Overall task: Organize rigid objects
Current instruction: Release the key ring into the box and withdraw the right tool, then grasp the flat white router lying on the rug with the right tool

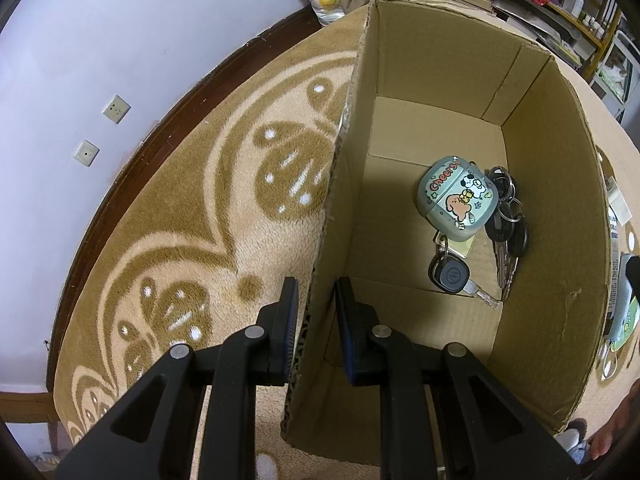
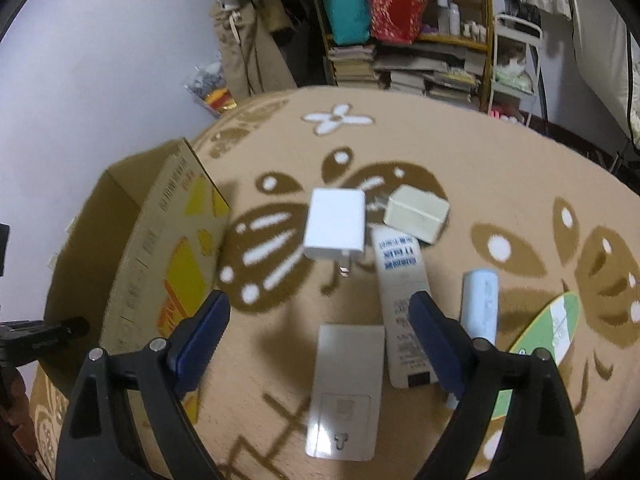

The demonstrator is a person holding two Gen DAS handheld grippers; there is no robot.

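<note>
My left gripper (image 1: 317, 286) is shut on the near left wall of an open cardboard box (image 1: 440, 60), one finger outside and one inside. On the box floor lie a pale green earbud case with cartoon stickers (image 1: 456, 200), a bunch of keys (image 1: 506, 220) and a black car key (image 1: 450, 274). My right gripper (image 2: 318, 304) hangs open over the rug, above a flat white card (image 2: 346, 384). Beyond it lie a white charger (image 2: 336, 224), a cream adapter (image 2: 416, 212), a long white printed box (image 2: 400, 288), a light-blue cylinder (image 2: 480, 300) and a green-and-white oval (image 2: 552, 324).
Everything rests on a beige and brown patterned rug (image 2: 460, 152). The cardboard box (image 2: 132, 248) stands left of the loose items. Shelves with books and bags (image 2: 400, 40) fill the back. A pale wall with sockets (image 1: 116, 109) lies left. A hand (image 1: 612, 432) shows at the lower right.
</note>
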